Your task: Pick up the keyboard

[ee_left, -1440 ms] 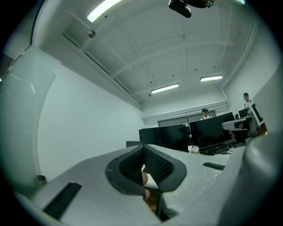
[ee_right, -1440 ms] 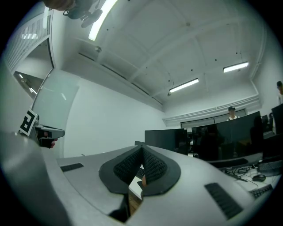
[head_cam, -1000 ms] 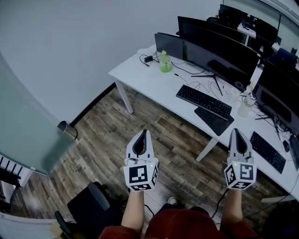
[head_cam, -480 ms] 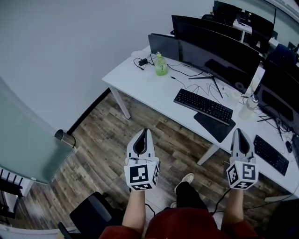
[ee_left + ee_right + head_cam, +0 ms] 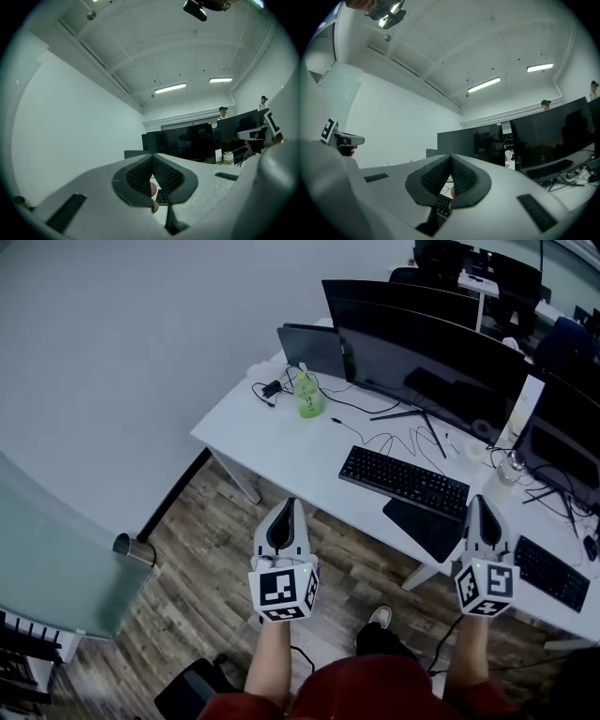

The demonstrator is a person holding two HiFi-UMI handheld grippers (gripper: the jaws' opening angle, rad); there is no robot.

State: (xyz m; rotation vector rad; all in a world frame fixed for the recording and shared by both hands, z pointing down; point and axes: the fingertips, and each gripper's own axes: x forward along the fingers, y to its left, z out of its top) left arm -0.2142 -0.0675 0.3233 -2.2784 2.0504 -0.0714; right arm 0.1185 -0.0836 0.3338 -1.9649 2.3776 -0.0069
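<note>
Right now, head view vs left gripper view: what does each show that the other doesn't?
Head view only: the green bottle on the desk, the wood floor, and the person's forearms behind the marker cubes. Left gripper view only: the ceiling lights and people standing behind the monitors. Both: the keyboard, the monitors, and the left gripper, jaws together with nothing between them.

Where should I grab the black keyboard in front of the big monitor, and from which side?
Take the keyboard by its near long edge, from the front of the desk. It lies flat and thin, monitor behind, so that edge looks freest.
</note>
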